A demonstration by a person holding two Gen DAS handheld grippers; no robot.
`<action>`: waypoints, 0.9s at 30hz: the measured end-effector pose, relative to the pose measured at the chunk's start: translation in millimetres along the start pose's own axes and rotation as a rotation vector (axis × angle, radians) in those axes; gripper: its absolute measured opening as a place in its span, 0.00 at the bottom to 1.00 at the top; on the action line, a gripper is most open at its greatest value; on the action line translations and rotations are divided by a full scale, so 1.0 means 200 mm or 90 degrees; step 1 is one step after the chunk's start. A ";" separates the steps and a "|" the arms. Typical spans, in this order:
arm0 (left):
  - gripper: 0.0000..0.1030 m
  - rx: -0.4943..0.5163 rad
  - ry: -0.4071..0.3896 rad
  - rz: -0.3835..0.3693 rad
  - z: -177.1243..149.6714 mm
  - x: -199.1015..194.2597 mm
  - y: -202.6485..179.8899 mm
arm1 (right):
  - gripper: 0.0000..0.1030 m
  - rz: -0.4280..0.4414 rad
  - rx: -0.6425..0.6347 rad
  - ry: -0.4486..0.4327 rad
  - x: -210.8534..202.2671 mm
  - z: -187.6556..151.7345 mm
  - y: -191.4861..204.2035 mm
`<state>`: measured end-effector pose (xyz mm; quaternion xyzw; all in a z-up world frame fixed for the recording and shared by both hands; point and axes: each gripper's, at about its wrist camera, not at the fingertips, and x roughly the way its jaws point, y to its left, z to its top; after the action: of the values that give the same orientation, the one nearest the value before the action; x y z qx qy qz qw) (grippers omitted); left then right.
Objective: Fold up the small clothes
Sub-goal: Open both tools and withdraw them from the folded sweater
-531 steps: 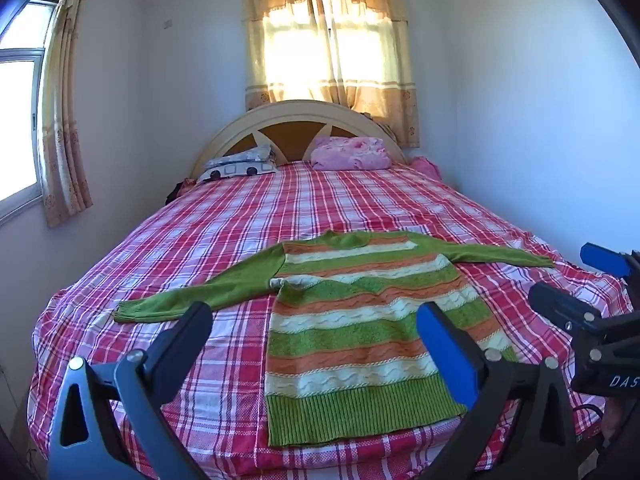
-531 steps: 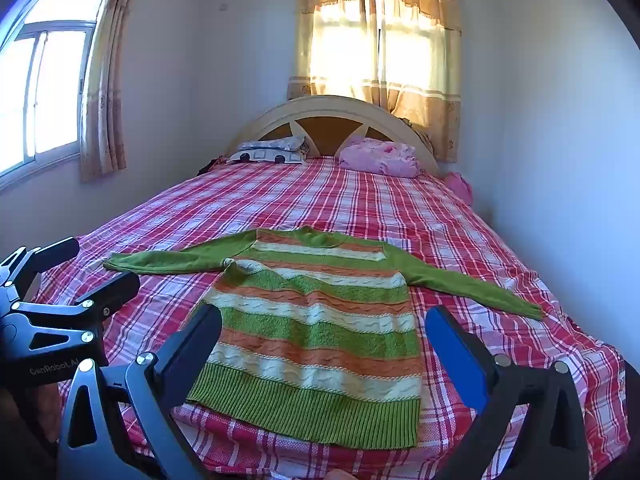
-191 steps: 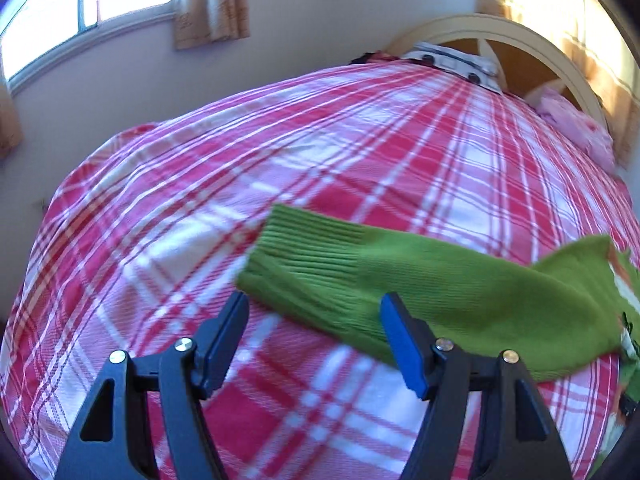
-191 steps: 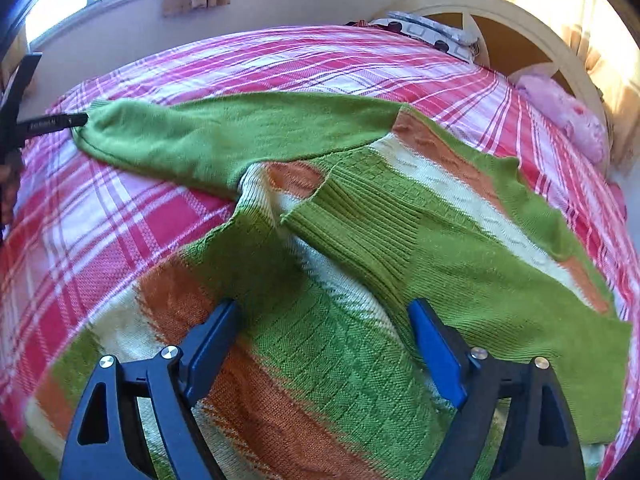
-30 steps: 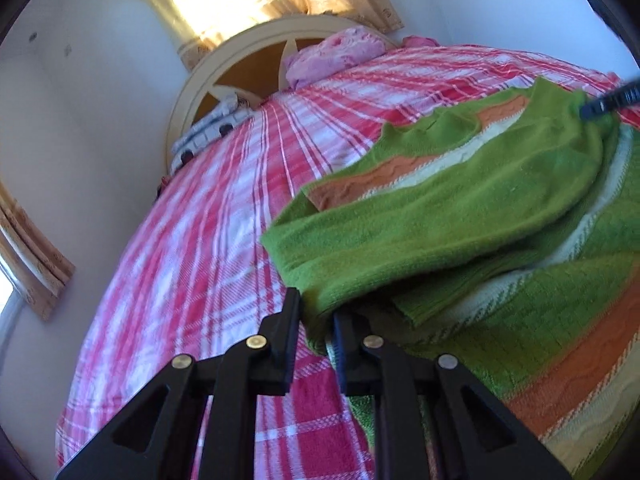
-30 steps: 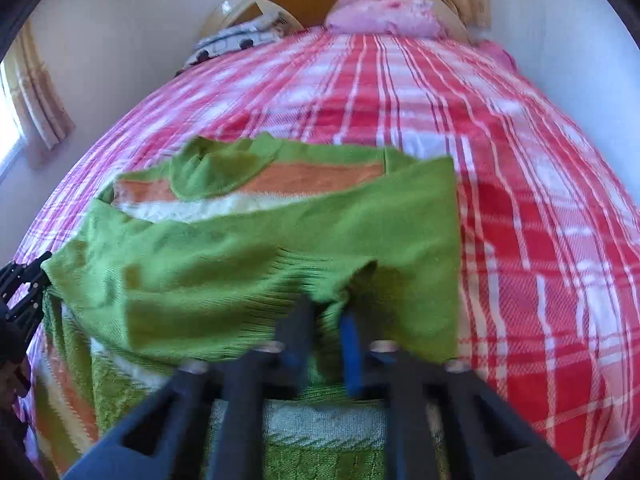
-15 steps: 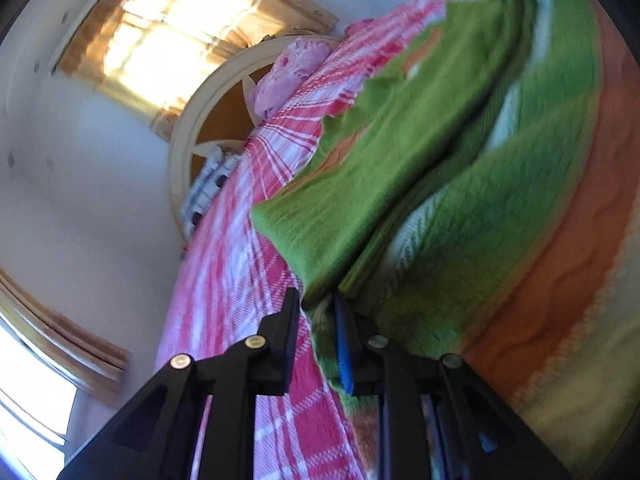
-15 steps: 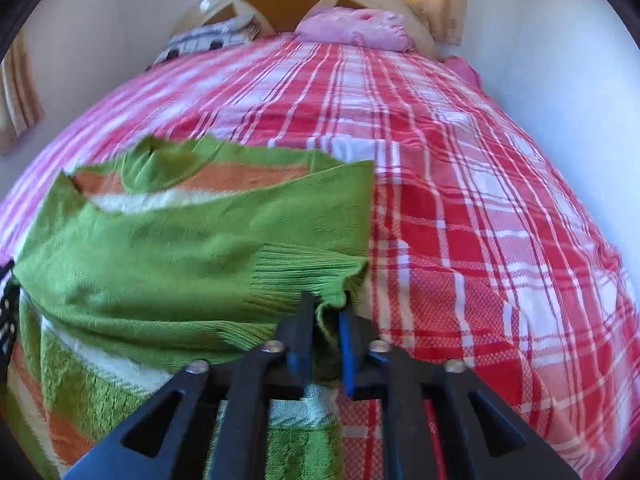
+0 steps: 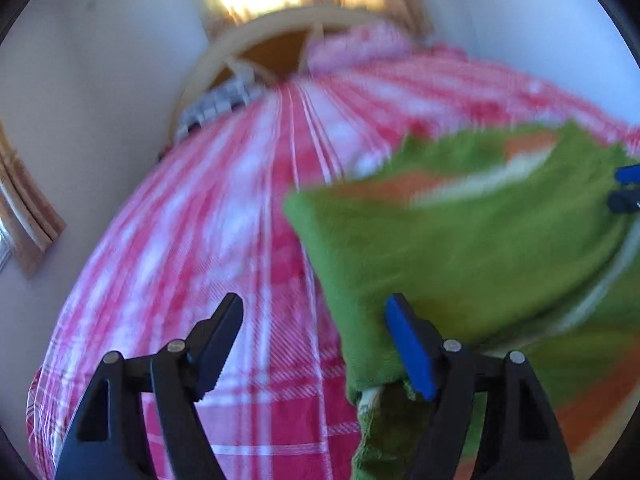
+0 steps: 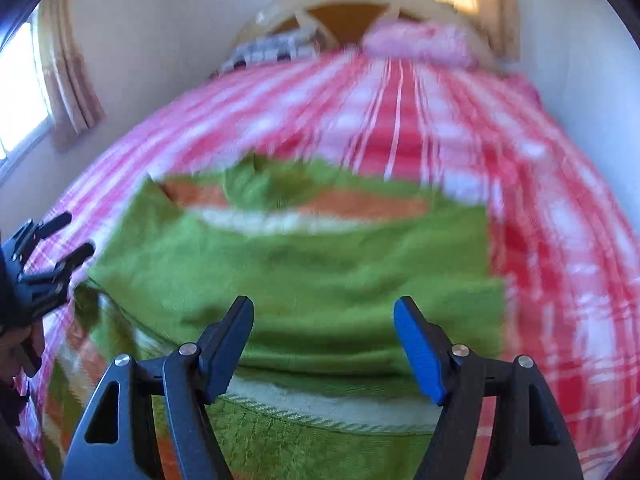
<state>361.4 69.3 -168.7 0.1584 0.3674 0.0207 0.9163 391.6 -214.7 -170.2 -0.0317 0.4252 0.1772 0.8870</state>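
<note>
A green sweater (image 10: 320, 264) with orange and white stripes lies on the red plaid bed (image 10: 540, 240), both sleeves folded in across its body. In the left wrist view the sweater (image 9: 460, 248) fills the right half. My left gripper (image 9: 314, 320) is opening beside the sweater's left edge, over plaid sheet; nothing is between its fingers. My right gripper (image 10: 324, 320) is opening too, just above the folded green sleeve, which shows between its jaws but is not pinched. Both views are blurred by motion. The left gripper (image 10: 52, 256) also shows at the right wrist view's left edge.
The bed's headboard (image 10: 360, 4) and a pink pillow (image 10: 420, 42) are at the far end, a patterned pillow (image 10: 272, 48) beside it. White walls stand on both sides. A curtained window (image 10: 24, 96) is on the left. Bare plaid sheet (image 9: 200, 220) lies left of the sweater.
Both grippers were shut on the folded sleeve fabric; both have now let go and opened wide. The fabric has dropped onto the sweater. Both hands have pulled back a little.
</note>
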 end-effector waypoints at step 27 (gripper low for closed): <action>0.76 -0.020 0.009 -0.029 -0.14 -0.21 -0.05 | 0.73 -0.027 0.001 0.001 -0.14 -0.26 0.09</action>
<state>311.2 60.7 -163.9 0.1356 0.3772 0.0069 0.9161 330.1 -216.9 -180.8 -0.0402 0.4255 0.1582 0.8901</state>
